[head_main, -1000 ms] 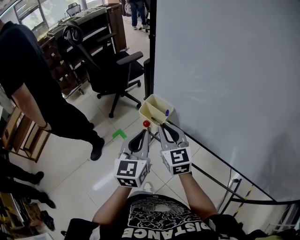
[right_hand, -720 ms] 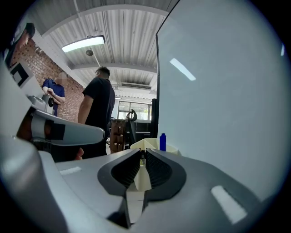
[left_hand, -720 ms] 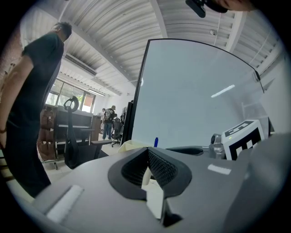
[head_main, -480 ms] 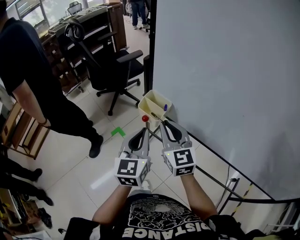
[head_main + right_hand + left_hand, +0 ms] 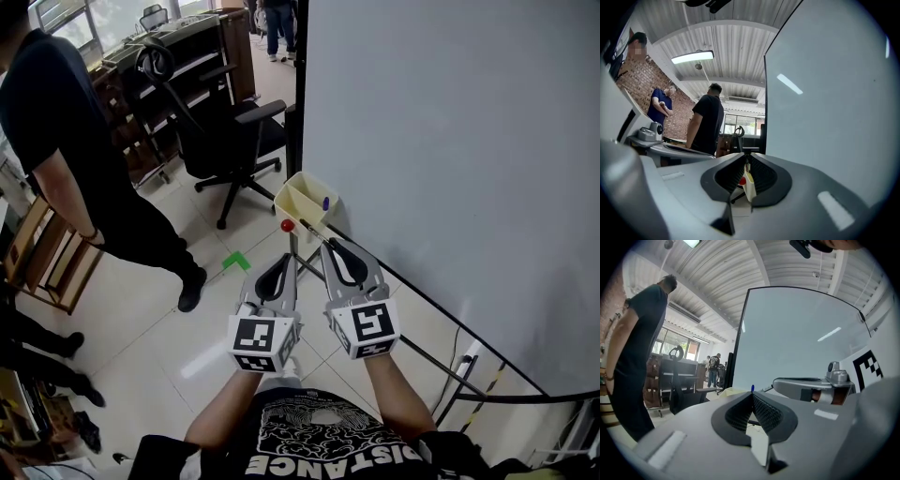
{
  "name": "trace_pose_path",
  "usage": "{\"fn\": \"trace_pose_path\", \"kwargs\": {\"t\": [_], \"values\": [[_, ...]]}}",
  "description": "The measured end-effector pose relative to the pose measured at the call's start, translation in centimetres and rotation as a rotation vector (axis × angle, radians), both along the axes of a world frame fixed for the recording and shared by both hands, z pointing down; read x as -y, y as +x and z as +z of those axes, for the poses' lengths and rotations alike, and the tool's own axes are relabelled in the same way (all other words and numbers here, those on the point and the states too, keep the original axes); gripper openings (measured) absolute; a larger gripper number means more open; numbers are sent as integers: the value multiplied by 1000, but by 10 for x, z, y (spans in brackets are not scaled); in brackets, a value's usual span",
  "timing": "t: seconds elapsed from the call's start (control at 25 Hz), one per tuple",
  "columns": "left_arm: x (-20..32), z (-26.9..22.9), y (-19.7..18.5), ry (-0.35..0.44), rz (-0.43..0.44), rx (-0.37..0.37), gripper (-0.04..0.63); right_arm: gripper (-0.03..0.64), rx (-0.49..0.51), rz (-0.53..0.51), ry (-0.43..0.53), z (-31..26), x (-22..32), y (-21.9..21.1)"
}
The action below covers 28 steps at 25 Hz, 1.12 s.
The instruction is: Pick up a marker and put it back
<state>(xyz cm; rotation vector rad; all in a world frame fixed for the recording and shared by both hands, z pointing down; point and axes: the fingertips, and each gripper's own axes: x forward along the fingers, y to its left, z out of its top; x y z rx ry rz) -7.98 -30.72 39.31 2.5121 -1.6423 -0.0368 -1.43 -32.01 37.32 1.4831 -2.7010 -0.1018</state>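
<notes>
A cream tray (image 5: 298,199) hangs at the whiteboard's lower left corner with a blue-capped marker (image 5: 325,202) standing in it. My right gripper (image 5: 326,245) is shut on a thin dark marker whose red end (image 5: 288,225) sticks out toward the tray's near side. In the right gripper view the red end (image 5: 742,181) and the pale tray (image 5: 749,186) show in the narrow gap behind the gripper's tips (image 5: 746,162). My left gripper (image 5: 278,262) hangs beside it, shut and holding nothing. In the left gripper view its tips (image 5: 752,396) meet below the blue cap (image 5: 752,388).
The whiteboard (image 5: 450,159) fills the right side, with its stand bars (image 5: 422,352) low on the floor. A black office chair (image 5: 225,141) and a person in black (image 5: 84,187) stand at the left. A green tape mark (image 5: 236,262) lies on the tiles.
The right gripper has carried the red-ended marker forward, closer to the tray. The left gripper has kept its place beside it. The person at the left has shifted slightly.
</notes>
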Motion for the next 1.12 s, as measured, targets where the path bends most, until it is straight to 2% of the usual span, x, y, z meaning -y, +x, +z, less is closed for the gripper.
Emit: {"fn": "trace_pose_path", "kwargs": {"t": [0.68, 1.12], "values": [[-54, -24, 25, 52, -1, -21, 6, 34, 26, 9, 57, -23, -72, 26], [-73, -31, 29, 74, 5, 1, 5, 34, 35, 12, 62, -25, -87, 28]]}}
